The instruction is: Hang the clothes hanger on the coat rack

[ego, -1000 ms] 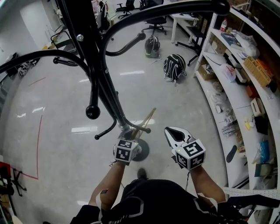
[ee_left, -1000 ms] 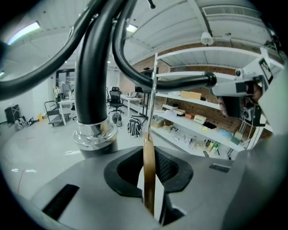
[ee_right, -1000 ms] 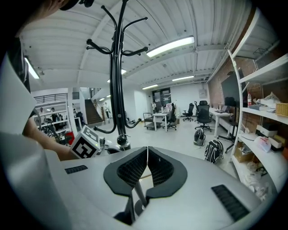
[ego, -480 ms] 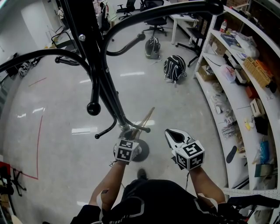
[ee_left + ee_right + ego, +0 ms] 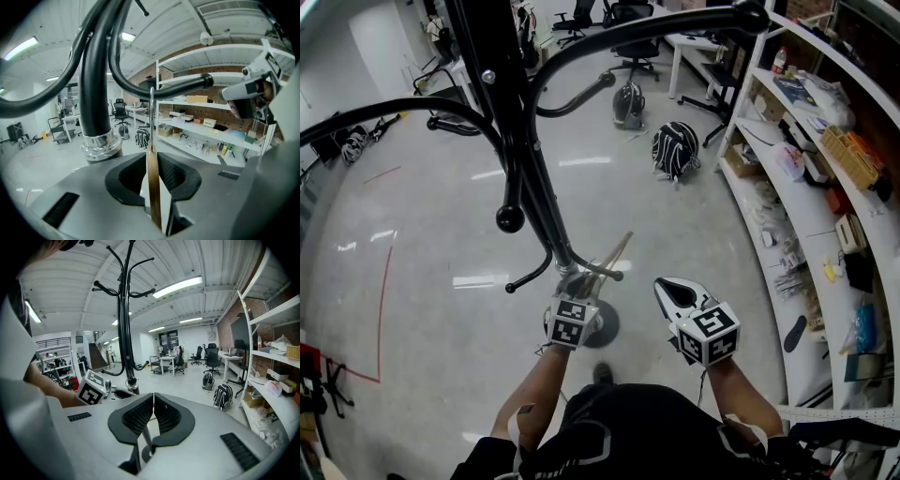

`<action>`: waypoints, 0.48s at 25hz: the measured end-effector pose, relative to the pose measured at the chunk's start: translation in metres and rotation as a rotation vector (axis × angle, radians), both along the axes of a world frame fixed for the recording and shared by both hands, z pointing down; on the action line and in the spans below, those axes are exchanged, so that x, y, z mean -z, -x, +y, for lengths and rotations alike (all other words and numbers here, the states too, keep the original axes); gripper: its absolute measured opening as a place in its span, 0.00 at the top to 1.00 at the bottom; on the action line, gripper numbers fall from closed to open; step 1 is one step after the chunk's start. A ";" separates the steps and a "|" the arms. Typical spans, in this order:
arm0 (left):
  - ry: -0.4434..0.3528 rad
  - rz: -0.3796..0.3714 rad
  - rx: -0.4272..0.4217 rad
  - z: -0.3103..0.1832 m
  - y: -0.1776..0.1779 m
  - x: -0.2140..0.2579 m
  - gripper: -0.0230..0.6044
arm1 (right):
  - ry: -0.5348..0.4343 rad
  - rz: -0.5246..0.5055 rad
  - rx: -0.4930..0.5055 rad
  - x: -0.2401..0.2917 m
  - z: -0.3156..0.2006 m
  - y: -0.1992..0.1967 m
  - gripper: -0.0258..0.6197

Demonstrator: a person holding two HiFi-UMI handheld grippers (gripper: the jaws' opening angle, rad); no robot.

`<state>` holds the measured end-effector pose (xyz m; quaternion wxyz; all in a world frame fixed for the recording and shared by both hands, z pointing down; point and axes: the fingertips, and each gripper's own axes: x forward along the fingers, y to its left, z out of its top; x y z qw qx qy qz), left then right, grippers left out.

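Close beside the coat rack's (image 5: 530, 178) black pole, the left gripper (image 5: 153, 161) clamps its jaws on the clothes hanger's (image 5: 153, 192) flat wooden body, whose wire hook rises by a curved rack arm. Right of the rack, the right gripper (image 5: 153, 398) hangs empty, jaws pressed together.

The glossy grey floor (image 5: 422, 234) fills most of the head view. The coat rack (image 5: 534, 187) stands on it by a round dark base (image 5: 607, 328), just below centre. From that base, a grey backpack (image 5: 627, 103) lies at twelve o'clock and a black-and-white striped bag (image 5: 676, 147) at one o'clock, nearer. Office chairs (image 5: 630, 42) stand farther off at twelve. Red tape lines (image 5: 383, 309) mark the floor at nine o'clock. White shelves (image 5: 811, 211) curve from one to four o'clock, strewn with boxes, a yellow basket (image 5: 853, 155) and small clutter.
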<state>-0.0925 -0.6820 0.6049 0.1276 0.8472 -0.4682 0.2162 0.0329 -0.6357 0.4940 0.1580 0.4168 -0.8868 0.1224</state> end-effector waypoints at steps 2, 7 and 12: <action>-0.010 -0.003 0.003 0.001 0.002 0.002 0.88 | 0.000 0.001 0.001 0.000 0.002 0.000 0.95; -0.022 -0.026 0.000 0.002 0.003 0.003 0.88 | 0.001 0.002 0.004 0.000 0.006 -0.001 0.95; -0.090 -0.040 0.008 0.007 0.005 0.016 0.82 | -0.008 0.005 0.010 0.002 0.012 -0.005 0.95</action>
